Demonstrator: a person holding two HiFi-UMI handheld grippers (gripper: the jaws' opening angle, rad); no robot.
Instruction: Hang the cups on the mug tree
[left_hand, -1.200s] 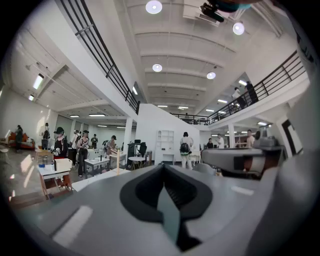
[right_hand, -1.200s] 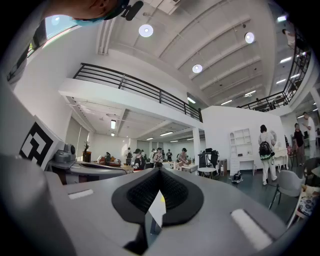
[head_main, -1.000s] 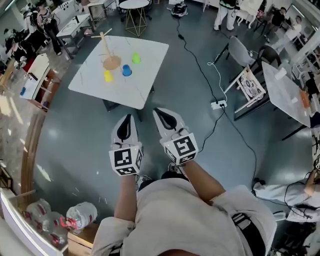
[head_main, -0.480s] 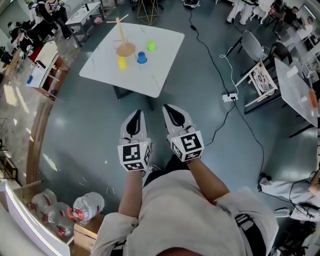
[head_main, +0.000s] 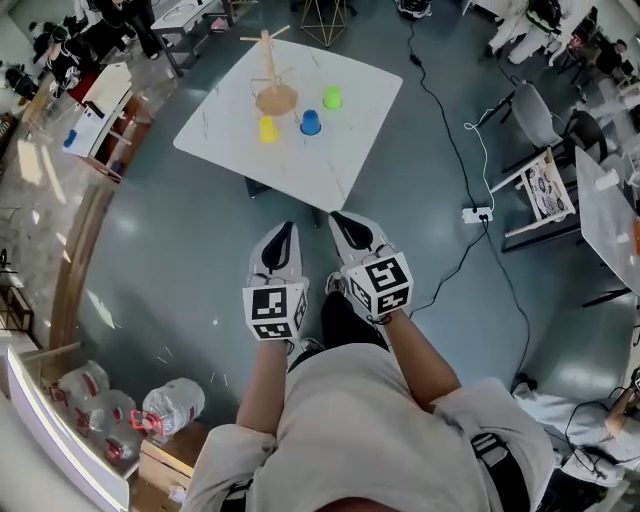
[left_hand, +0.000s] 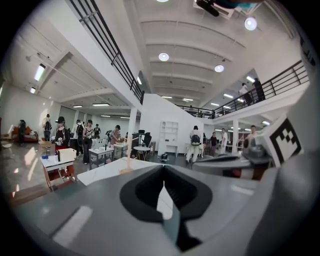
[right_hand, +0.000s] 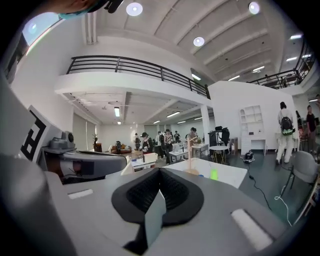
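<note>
Holding, left gripper: nothing; jaws closed together
Holding, right gripper: nothing; jaws closed together
Cups: yellow cup, blue cup, green cup, all standing on white table near mug tree; none hung
Grippers' place: side by side over grey floor, apart from table
Room: open hall, people beyond

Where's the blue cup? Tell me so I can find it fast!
Look at the white square table on the grey floor, ahead of the person. Three cups stand beside its wooden mug tree. The blue cup is the middle one, between the yellow cup and the green cup.
</note>
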